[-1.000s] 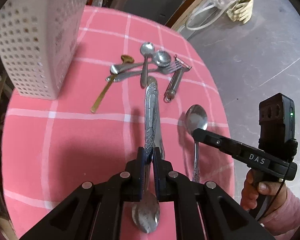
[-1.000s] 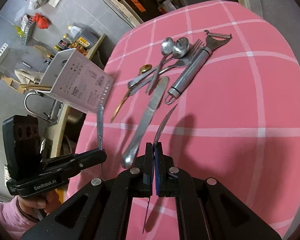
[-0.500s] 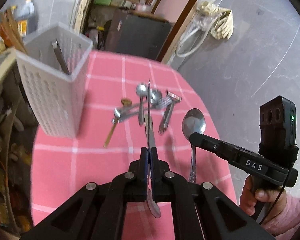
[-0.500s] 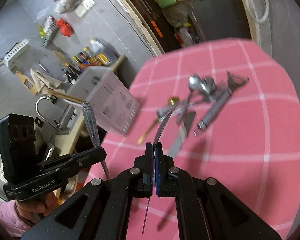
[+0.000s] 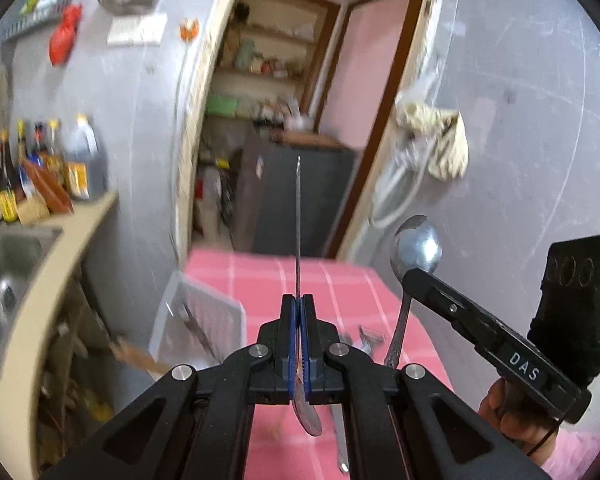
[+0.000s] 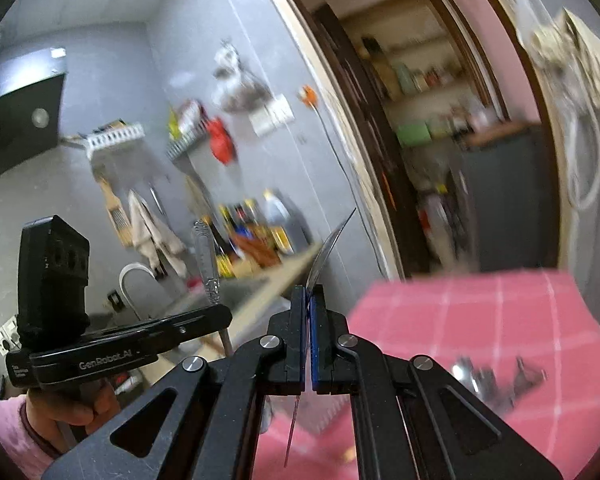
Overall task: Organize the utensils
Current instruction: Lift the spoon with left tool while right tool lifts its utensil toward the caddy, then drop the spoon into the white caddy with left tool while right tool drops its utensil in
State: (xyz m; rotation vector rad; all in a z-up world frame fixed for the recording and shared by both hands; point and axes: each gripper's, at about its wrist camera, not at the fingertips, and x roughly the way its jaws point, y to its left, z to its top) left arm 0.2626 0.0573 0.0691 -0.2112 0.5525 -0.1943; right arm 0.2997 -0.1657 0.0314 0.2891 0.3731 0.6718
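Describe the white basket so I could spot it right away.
Start at the pink checked table in front of the doorway. At its left edge, nearest the counter with the sink, stands the basket, a tall white plastic tub. Its walls are pierced with small holes, unlike anything else on the table, and one utensil already leans inside.

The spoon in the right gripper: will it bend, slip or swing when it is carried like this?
Probably stiff: the spoon is polished metal and shows no sag in the right gripper. It may swing, because the shut jaws pinch only its neck below the bowl and the handle hangs free. Likely slippery too, being smooth and shiny.
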